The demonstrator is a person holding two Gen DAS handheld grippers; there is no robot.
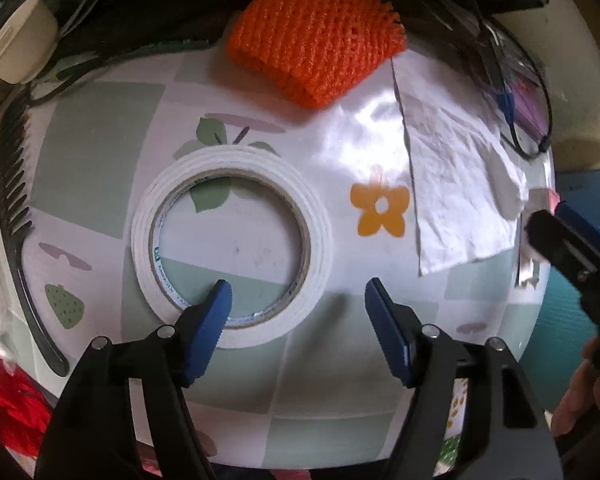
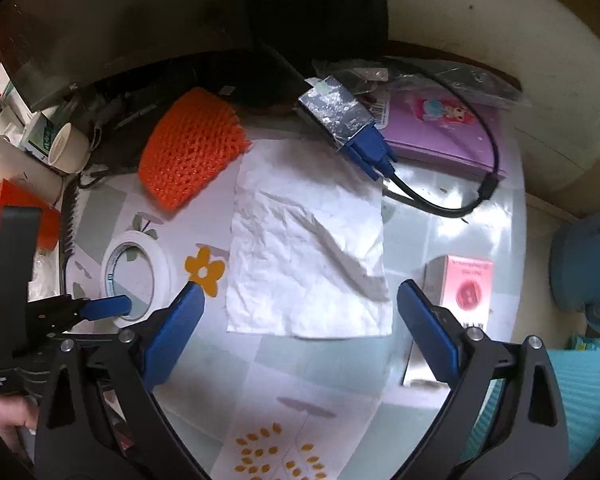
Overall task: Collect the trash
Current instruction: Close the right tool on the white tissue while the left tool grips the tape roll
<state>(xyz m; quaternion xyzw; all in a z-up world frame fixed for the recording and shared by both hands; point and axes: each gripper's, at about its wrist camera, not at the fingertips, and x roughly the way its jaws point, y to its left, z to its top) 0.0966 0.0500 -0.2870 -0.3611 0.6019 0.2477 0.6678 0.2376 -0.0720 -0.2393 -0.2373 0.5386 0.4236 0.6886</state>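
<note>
A white tape roll (image 1: 232, 248) lies flat on the patterned tablecloth (image 1: 320, 364). My left gripper (image 1: 300, 300) points down at it, open: one blue finger (image 1: 216, 312) is inside the roll's hole, the other stands outside, clear of the rim. The right wrist view shows that finger (image 2: 108, 307) in the roll (image 2: 136, 276). A crumpled white tissue (image 2: 308, 248) lies to the right of the roll. My right gripper (image 2: 300, 300) hangs open just above the tissue's near edge. An orange foam net (image 2: 192, 156) rests behind, touching the tissue's far corner.
A pink box (image 2: 464, 284) stands by the right finger. Behind the tissue lie a blue cable plug (image 2: 364, 144) and a purple booklet (image 2: 440, 132). A black comb (image 1: 16, 200) and cups (image 1: 20, 40) crowd the left edge. The table ends at right, above a blue container (image 2: 580, 264).
</note>
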